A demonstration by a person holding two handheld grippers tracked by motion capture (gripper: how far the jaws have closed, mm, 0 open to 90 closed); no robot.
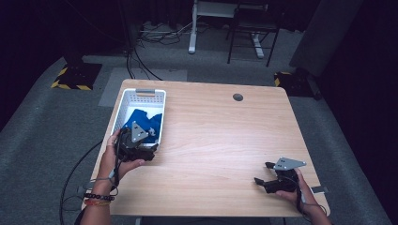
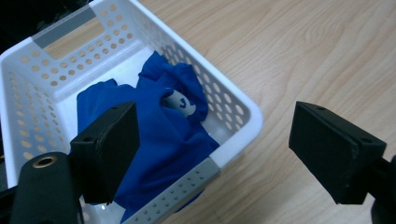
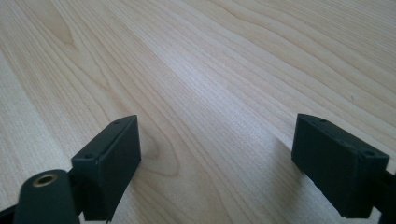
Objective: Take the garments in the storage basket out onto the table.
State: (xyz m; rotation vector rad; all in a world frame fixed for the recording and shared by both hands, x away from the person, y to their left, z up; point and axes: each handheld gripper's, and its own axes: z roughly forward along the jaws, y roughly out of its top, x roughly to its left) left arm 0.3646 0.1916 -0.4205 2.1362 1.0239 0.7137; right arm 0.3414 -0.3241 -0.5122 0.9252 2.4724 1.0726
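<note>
In the high view, a white basket (image 1: 139,99) sits at about ten o'clock on the counter (image 1: 220,140), with a blue cloth (image 1: 145,123) bunched inside. The left claw (image 1: 149,151) hangs over the basket's near end and hides part of the cloth; its jaws are hard to make out from here. The right claw (image 1: 262,173) rests at about four o'clock, well apart from the basket, jaws spread.

In the left gripper view, the left claw (image 2: 215,140) is spread wide above the basket's (image 2: 236,109) near corner. One jaw covers part of the cloth (image 2: 154,135), and a small white patch on the cloth is too blurred to read.

In the right gripper view, the right claw (image 3: 215,154) is spread over bare counter (image 3: 210,70), pinching nothing.
</note>
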